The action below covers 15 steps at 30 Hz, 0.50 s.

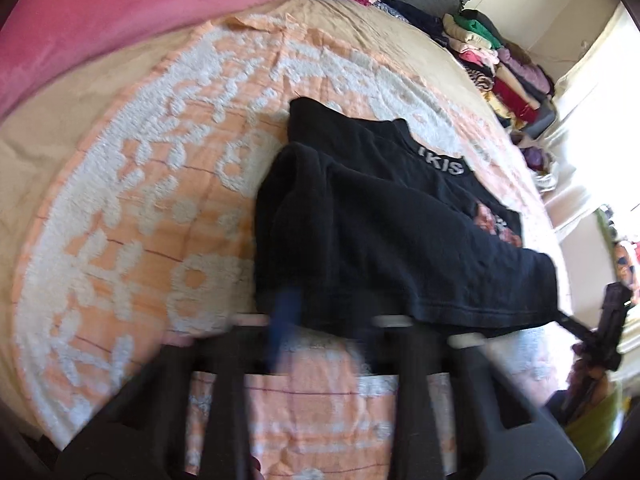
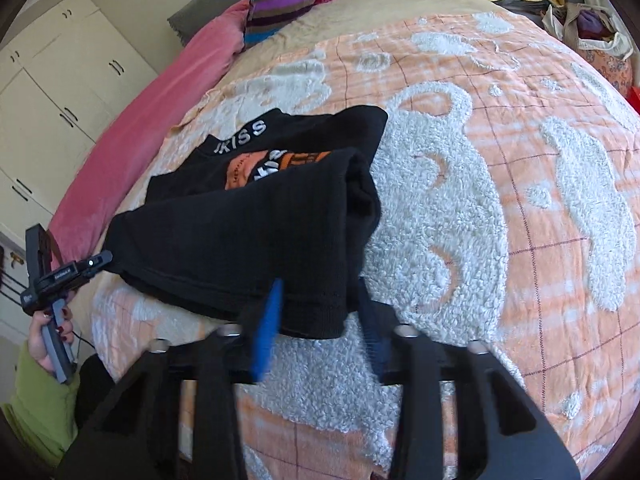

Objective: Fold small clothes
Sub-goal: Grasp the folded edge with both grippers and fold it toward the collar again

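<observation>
Lying on the bed's orange-and-white bedspread (image 2: 460, 184), the black shirt (image 2: 248, 232) is partly folded, its lower half doubled up over the chest so that only part of the orange print (image 2: 276, 166) and the white letters at the collar show. Its near hem hangs a little off the bedspread, stretched between the two tongs. The left tongs (image 2: 105, 259) are clamped on the hem's left corner, gripped by a hand (image 2: 48, 332) in a green sleeve (image 2: 40, 408). The right tongs (image 1: 562, 316) are clamped on the right corner, though motion blur smears their blue fingers (image 2: 268, 328). A pink blanket (image 1: 120, 12) lies along the bed's left edge, piles of clothes (image 1: 500, 64) line the far side, and cream cupboards (image 2: 52, 92) stand beyond.
</observation>
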### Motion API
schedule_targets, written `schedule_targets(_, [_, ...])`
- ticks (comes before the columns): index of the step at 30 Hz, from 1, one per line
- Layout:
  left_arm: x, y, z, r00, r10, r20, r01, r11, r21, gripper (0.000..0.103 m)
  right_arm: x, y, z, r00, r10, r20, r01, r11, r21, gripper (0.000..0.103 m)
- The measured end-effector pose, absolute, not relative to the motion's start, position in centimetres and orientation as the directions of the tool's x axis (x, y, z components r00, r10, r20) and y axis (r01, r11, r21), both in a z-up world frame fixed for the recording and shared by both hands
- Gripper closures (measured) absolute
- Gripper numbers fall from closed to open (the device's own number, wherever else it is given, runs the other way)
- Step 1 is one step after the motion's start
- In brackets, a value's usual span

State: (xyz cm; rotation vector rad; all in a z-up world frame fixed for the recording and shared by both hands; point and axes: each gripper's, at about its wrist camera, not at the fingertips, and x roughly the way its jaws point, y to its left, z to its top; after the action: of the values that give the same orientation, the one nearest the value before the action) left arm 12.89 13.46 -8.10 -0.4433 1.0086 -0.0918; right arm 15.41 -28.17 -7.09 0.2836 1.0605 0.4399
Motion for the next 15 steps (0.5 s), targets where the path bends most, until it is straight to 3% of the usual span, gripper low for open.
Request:
schedule_targets(8, [14.0,13.6,-5.1,0.588,-0.375,-0.717,-0.07,0.859,-0.507,0.099,16.3,-29.8,-5.1,0.448,0.591,-0.671,-0.234,0.802,0.55,0.087])
schedule_targets(15, [17.7,15.0,-3.1,0.643,-0.377,-0.667,-0.093,0.825,-0.557,0.099,18.8,-30.9,-2.8,0.515,0.614,-0.599,-0.225,0.771,0.596,0.092])
